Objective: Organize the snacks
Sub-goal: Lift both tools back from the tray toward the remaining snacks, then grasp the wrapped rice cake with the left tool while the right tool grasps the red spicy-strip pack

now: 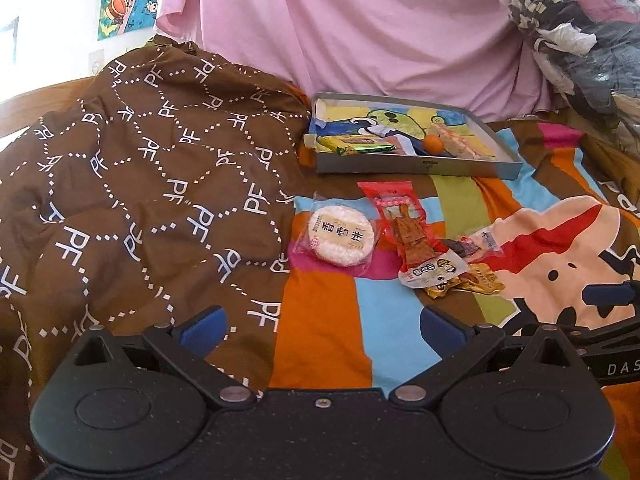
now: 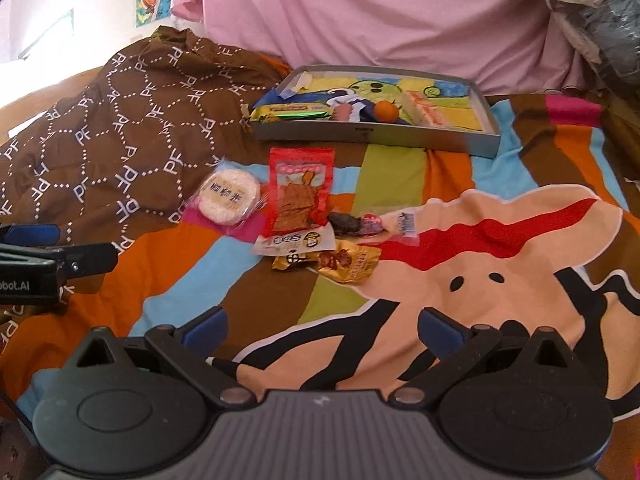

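A shallow grey box (image 1: 416, 168) (image 2: 372, 138) lies at the back of the bed and holds a green-yellow bar (image 1: 352, 145) (image 2: 292, 112), a small orange (image 1: 433, 143) (image 2: 386, 111) and a pale wrapped cake (image 1: 456, 140) (image 2: 430, 114). In front of it lie loose snacks: a round white rice cracker (image 1: 341, 240) (image 2: 229, 196), a red packet (image 1: 404, 224) (image 2: 298, 200), a gold wrapper (image 1: 468, 282) (image 2: 340, 266) and a dark candy in clear wrap (image 1: 476, 245) (image 2: 372, 224). My left gripper (image 1: 322, 334) and right gripper (image 2: 322, 334) both stand open and empty, well short of the snacks.
A brown patterned quilt (image 1: 140, 184) (image 2: 120, 140) is heaped on the left. A pink sheet (image 1: 360, 28) (image 2: 380, 12) hangs behind the box, with a pile of clothes (image 1: 580, 32) at the back right. The colourful cartoon bedspread (image 1: 332, 320) (image 2: 500, 280) lies under both grippers.
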